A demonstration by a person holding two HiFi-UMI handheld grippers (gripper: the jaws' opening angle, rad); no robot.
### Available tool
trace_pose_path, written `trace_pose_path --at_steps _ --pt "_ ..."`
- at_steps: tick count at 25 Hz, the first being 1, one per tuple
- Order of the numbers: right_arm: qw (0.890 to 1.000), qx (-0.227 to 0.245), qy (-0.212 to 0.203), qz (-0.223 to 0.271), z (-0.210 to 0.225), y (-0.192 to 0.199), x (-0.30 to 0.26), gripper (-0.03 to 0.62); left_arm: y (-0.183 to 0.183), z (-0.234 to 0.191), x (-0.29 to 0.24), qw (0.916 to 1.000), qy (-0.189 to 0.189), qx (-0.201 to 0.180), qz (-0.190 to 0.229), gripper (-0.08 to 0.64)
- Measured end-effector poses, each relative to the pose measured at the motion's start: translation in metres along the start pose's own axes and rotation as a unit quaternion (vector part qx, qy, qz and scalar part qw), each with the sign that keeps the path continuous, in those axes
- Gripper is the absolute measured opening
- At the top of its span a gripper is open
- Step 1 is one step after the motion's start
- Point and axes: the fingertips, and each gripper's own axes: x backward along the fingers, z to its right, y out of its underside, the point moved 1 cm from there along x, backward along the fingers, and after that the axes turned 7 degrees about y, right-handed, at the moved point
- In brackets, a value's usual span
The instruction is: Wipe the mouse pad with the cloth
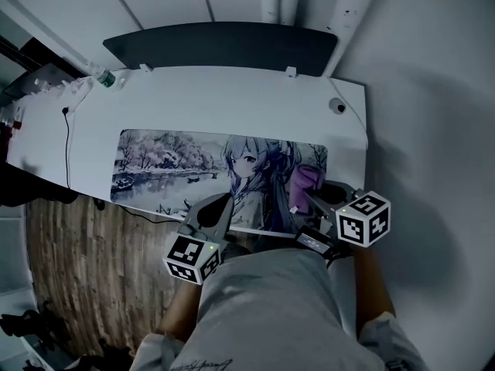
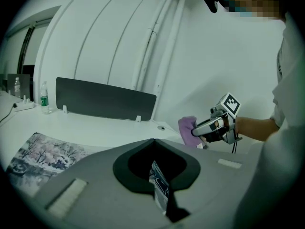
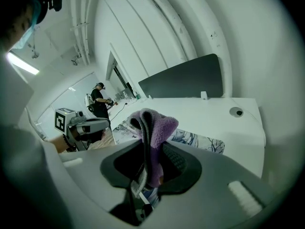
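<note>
Right claw (image 3: 150,173) pinching purple cloth (image 3: 157,125) at mouse pad (image 1: 170,165) right end; left claw (image 2: 161,185) pressed together, idle. Suggest: lay cloth flat, sweep leftward.

Mouse pad (image 1: 178,165) sits on the table (image 1: 193,99), panel (image 1: 224,46) behind it, bottle (image 1: 106,78) off behind its left end. Cloth (image 1: 305,178) over the pad's right end, left tool (image 1: 216,207) at its front edge.

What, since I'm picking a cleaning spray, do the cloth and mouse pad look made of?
Cloth: purple with a fuzzy, plush pile and soft folds, likely microfibre. Mouse pad: flat, matte, printed, no glare; probably fabric-topped, though the weave is too small to tell.
</note>
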Motion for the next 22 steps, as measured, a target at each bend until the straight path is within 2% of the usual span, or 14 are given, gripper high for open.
trace_pose_path --at_steps 12,22 --pt "0.999 -0.045 0.023 0.002 0.022 0.011 0.002 0.100 0.002 0.004 -0.023 0.9991 0.035 0.000 -0.026 0.015" --pt "0.995 -0.076 0.059 -0.003 0.035 0.006 -0.013 0.100 -0.002 -0.025 -0.031 0.9973 0.060 -0.005 -0.042 0.015"
